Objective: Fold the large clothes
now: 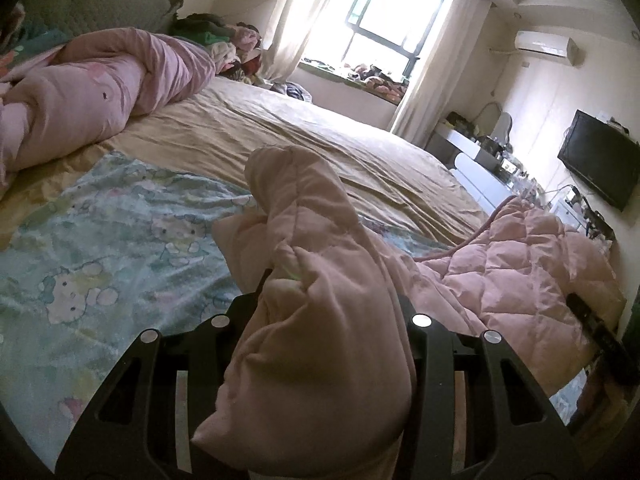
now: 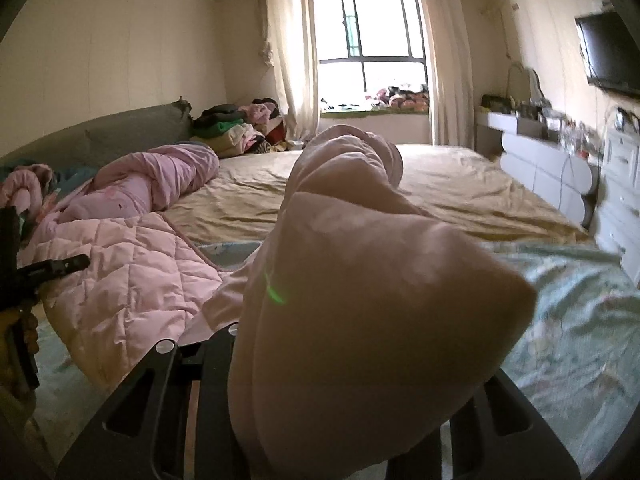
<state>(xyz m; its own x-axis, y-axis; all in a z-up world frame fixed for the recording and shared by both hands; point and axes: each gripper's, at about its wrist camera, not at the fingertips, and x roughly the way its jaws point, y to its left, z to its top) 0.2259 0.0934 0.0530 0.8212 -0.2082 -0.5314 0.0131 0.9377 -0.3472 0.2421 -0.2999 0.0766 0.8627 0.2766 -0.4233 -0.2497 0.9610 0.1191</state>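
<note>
Bedding fills both views: a rumpled lilac duvet (image 1: 104,92) lies at the left of the bed by the grey headboard (image 2: 100,136), with a pile of folded clothes (image 2: 236,128) beyond it. A cartoon-print sheet (image 1: 112,232) covers the near mattress, a tan sheet (image 1: 304,148) the far part. The left gripper (image 1: 336,300) is clamped on a bunched corner of the pink quilted blanket (image 1: 520,248), which spreads over the bed's near edge between the two tools. The right gripper (image 2: 340,320) is likewise clamped on another thick fold of it, raised above the bed. A wall television (image 2: 608,52) hangs at the right.
</note>
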